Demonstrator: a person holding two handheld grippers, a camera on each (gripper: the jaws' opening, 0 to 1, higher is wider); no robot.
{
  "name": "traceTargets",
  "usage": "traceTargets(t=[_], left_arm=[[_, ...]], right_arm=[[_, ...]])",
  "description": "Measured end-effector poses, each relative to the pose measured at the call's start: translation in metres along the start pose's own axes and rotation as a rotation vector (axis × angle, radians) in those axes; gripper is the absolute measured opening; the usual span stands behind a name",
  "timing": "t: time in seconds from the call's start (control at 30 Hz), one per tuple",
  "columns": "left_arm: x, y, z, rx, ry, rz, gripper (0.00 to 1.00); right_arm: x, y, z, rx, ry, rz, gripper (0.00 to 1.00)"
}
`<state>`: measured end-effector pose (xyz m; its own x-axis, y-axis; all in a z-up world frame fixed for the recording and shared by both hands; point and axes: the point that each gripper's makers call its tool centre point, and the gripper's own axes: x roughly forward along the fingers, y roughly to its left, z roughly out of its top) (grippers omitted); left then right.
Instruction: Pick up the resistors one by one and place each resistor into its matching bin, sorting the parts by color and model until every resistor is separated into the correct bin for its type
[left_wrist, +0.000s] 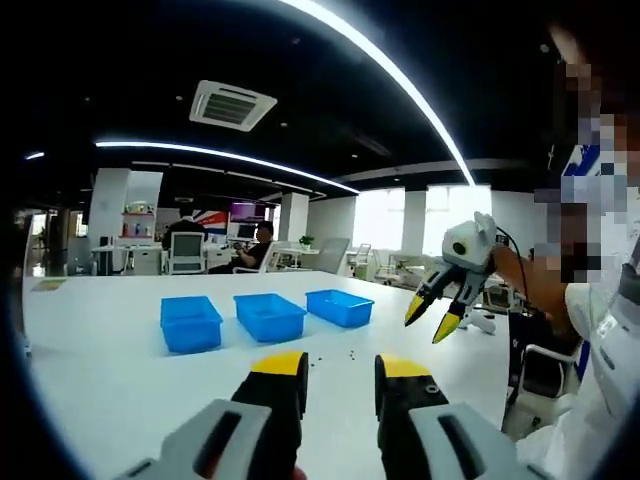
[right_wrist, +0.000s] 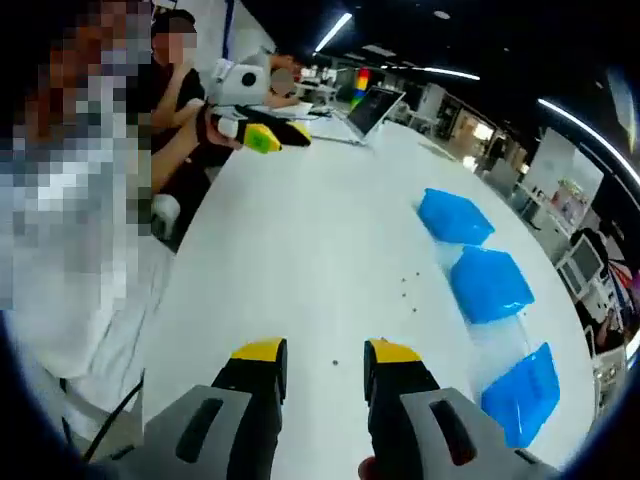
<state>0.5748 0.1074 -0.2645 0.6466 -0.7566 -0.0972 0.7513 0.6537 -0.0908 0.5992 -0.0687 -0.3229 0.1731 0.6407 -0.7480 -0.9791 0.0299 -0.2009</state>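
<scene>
On white table (left_wrist: 110, 380): three blue bins (left_wrist: 270, 316) in row, tiny resistors (left_wrist: 333, 357) scattered just beside. Left tongs (left_wrist: 340, 375), right tongs (right_wrist: 322, 352) open, empty, raised. Risk: specks tiny, pinch slips or misses.

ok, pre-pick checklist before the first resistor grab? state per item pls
1. Left gripper open, holding nothing: ok.
2. Right gripper open, holding nothing: ok.
3. Three blue bins in a row on the white table: ok.
4. Resistors loose on the table near the bins: ok.
5. Resistor colour and model readable: cannot tell, too small.
6. Bin contents: cannot tell.
</scene>
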Motion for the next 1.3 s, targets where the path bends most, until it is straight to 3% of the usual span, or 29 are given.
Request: traceTargets(t=[0.23, 0.33, 0.4, 0.57, 0.97, 1.13, 1.3], left_arm=[[0.000, -0.003, -0.001, 0.004, 0.004, -0.010, 0.29], [-0.001, -0.003, -0.001, 0.004, 0.003, -0.009, 0.29], [-0.001, -0.002, -0.001, 0.003, 0.002, -0.008, 0.29], [-0.001, -0.003, -0.002, 0.005, 0.007, -0.014, 0.29], [-0.001, 0.001, -0.001, 0.000, 0.001, -0.004, 0.28], [0.000, 0.003, -0.002, -0.005, 0.003, -0.002, 0.27], [-0.001, 0.000, -0.001, 0.003, 0.003, -0.008, 0.27]], right_arm=[[0.031, -0.008, -0.029, -0.080, 0.209, 0.103, 0.28], [0.039, -0.010, -0.037, -0.119, 0.268, 0.143, 0.27], [0.043, -0.014, -0.039, -0.172, 0.297, 0.158, 0.19], [0.051, -0.013, -0.041, -0.180, 0.329, 0.225, 0.17], [0.066, -0.011, -0.049, -0.229, 0.365, 0.301, 0.16], [0.068, -0.011, -0.051, -0.208, 0.409, 0.326, 0.14], [0.072, -0.016, -0.051, -0.217, 0.455, 0.323, 0.05]])
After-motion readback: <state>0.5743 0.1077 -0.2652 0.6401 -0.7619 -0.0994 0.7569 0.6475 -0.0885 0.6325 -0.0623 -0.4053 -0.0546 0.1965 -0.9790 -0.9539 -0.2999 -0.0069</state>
